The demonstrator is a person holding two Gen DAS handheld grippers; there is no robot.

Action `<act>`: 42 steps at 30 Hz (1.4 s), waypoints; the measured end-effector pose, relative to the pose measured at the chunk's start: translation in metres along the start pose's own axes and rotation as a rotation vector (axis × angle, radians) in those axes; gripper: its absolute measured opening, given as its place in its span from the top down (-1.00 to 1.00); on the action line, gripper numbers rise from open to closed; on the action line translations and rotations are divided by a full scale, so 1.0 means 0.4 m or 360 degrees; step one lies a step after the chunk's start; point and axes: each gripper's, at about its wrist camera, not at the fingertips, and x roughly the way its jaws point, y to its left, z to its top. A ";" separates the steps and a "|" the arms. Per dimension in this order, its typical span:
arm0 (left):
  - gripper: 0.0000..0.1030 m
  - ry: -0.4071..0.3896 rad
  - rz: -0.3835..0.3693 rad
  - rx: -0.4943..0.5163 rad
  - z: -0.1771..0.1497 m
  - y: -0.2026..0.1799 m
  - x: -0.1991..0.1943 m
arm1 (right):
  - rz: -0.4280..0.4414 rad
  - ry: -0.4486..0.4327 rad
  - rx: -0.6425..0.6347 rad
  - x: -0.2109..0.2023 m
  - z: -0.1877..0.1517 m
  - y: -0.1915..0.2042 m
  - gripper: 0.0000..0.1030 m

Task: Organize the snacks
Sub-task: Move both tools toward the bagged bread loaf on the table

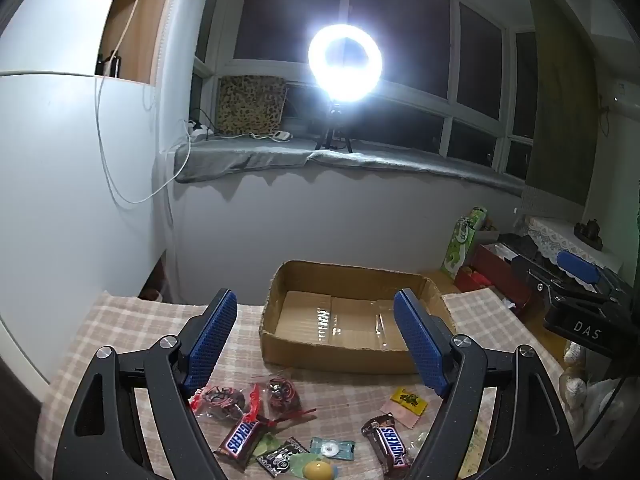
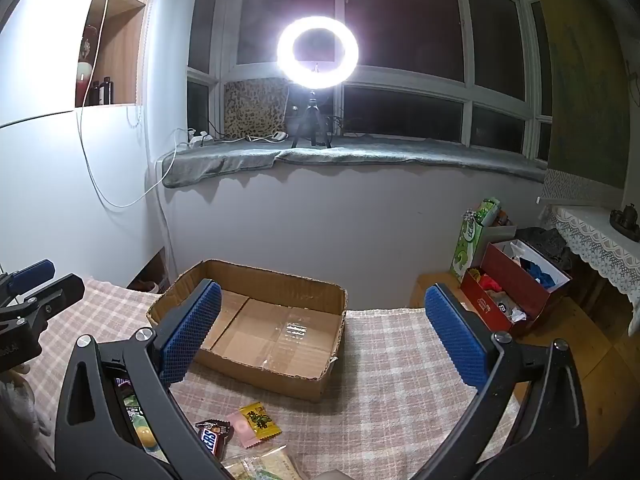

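both the left gripper (image 1: 316,344) and right gripper (image 2: 320,332) gape wide, holding nothing. only the left wrist view shows two snickers bars (image 1: 240,442) at lower centre; the right shows one.

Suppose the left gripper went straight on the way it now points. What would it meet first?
Probably the cardboard box: the open left gripper points slightly downward over the snacks, straight at the box's near wall or bare floor. Depth is unclear.

left gripper (image 1: 316,344): black arms, blue ridged pads, silver screws | right gripper (image 2: 320,332): same build
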 end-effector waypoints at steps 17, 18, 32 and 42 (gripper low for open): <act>-0.57 0.0003 -0.0003 0.0001 -0.001 -0.003 0.001 | 0.0000 0.0000 0.0000 -0.002 -0.002 0.001 -1.00; -0.57 0.0004 -0.0003 0.0001 -0.001 -0.003 0.001 | -0.0001 -0.0001 -0.0001 -0.002 -0.002 0.000 -1.00; -0.57 0.0003 -0.0005 0.0001 0.001 -0.019 0.006 | 0.0000 0.0002 -0.0001 -0.001 -0.004 0.003 -1.00; -0.57 0.0013 -0.0005 0.0006 -0.001 -0.030 -0.001 | -0.0002 0.0003 -0.0005 0.000 -0.006 0.004 -1.00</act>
